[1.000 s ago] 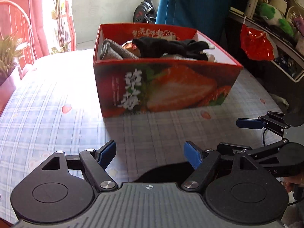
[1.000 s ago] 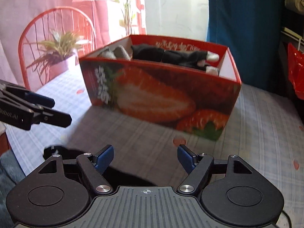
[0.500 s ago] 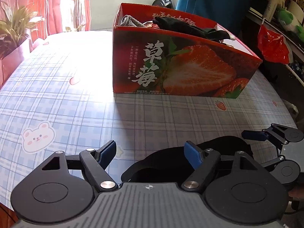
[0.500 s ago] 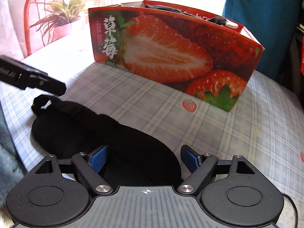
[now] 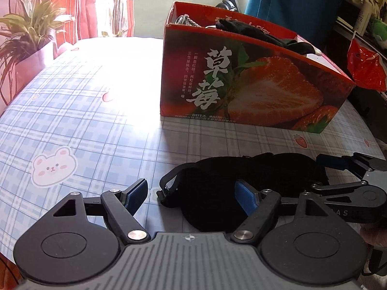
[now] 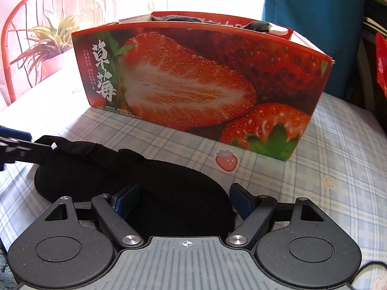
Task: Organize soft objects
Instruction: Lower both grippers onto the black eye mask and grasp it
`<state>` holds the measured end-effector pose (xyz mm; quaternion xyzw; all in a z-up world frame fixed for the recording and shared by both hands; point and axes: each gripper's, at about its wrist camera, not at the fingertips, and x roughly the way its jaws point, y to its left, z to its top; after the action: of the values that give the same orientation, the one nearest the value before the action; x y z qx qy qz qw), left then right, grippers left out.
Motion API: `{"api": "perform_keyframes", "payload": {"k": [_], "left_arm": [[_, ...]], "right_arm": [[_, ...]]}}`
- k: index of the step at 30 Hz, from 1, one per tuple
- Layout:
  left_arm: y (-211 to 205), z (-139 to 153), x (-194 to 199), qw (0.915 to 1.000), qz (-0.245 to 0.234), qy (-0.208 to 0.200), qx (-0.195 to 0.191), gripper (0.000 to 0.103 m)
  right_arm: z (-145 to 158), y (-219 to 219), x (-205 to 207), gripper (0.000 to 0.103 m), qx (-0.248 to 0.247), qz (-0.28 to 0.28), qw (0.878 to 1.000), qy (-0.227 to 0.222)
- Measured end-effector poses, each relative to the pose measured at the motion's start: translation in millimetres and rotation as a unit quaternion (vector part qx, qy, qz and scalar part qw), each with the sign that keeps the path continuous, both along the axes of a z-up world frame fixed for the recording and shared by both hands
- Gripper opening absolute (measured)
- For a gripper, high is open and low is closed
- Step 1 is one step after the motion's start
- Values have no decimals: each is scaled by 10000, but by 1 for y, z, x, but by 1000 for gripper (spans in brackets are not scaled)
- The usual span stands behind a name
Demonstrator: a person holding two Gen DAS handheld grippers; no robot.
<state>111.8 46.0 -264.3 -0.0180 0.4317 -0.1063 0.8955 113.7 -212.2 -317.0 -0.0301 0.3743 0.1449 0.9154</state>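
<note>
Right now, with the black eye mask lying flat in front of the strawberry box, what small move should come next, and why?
Probably close the right hand-held gripper on the black eye mask. Its open fingers straddle the mask's near end. The mask lies outside the strawberry box, which already holds other soft items.

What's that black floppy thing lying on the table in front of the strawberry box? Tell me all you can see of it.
It looks like a black padded eye mask, soft matte fabric with a strap looped at one end. It lies flat on the checked tablecloth, just in front of the strawberry box, not touching it. The right gripper straddles one end, fingers open; the left gripper is open at the strap end.
</note>
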Motion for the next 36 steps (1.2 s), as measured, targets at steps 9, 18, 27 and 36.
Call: {"api": "perform_keyframes", "payload": {"k": [9, 18, 27, 36], "left_arm": [[-17, -13, 0, 9994, -340, 2, 72, 73], [-25, -18, -9, 9981, -471, -193, 344, 68], [-27, -19, -13, 9977, -472, -281, 389, 68], [-26, -19, -14, 9978, -464, -316, 359, 68]], "right_arm": [[3, 2, -12, 76, -319, 157, 9987, -355], [11, -36, -41, 75, 523, -289, 9973, -421], [3, -34, -45, 64, 533, -330, 9978, -200], [-2, -34, -44, 70, 510, -408, 9977, -167]]}}
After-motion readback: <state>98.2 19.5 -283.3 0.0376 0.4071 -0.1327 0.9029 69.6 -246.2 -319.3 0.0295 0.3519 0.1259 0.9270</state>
